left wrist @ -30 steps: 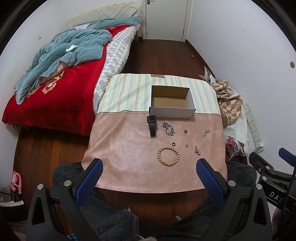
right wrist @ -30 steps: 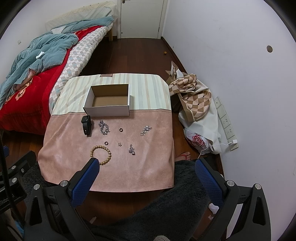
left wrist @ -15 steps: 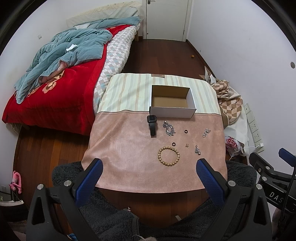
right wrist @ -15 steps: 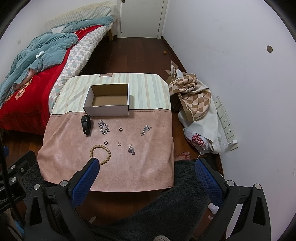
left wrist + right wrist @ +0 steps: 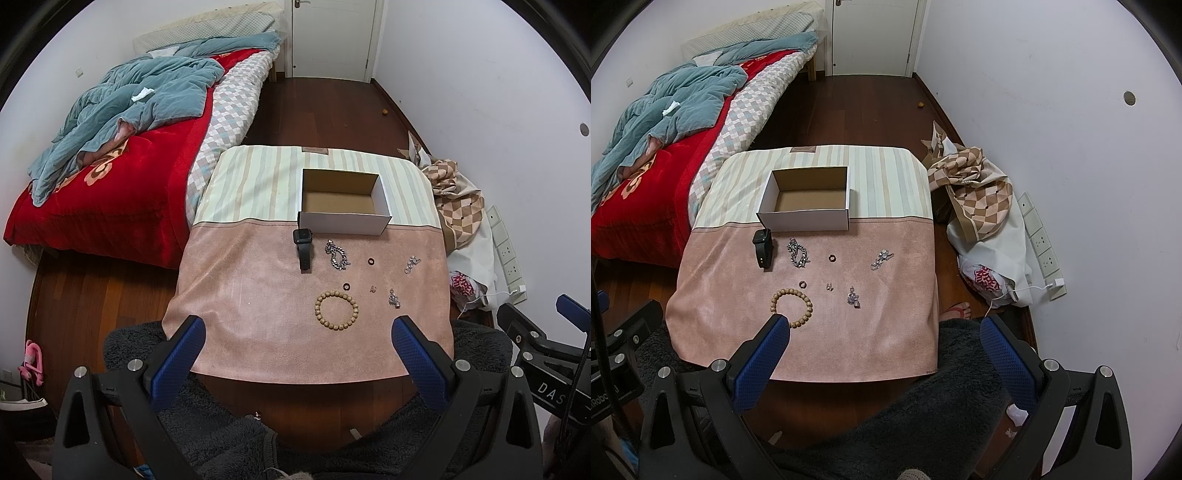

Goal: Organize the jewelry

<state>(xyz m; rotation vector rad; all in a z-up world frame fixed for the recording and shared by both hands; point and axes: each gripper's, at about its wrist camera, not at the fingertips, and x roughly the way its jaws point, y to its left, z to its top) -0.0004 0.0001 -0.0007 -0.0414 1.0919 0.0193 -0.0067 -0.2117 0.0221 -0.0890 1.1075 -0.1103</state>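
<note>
An empty white cardboard box (image 5: 344, 223) (image 5: 805, 220) stands on the cloth-covered table (image 5: 258, 295) (image 5: 894, 325). In front of it lie a black smartwatch (image 5: 303, 248) (image 5: 763, 246), a silver chain (image 5: 337, 255) (image 5: 798, 254), two dark rings (image 5: 370, 261) (image 5: 346, 286), a wooden bead bracelet (image 5: 336, 309) (image 5: 792, 303) and small silver pieces (image 5: 394, 298) (image 5: 882, 258). My left gripper (image 5: 299, 332) and right gripper (image 5: 884, 330) both hang open above the table's near edge, holding nothing.
A bed (image 5: 110, 177) with a red blanket and teal quilt flanks the table's left. Checked fabric and bags (image 5: 979, 199) lie on the floor to the right, near a power strip (image 5: 1039, 243). A dark fleecy rug (image 5: 942, 387) lies below. A foot (image 5: 955, 312) shows beside the table.
</note>
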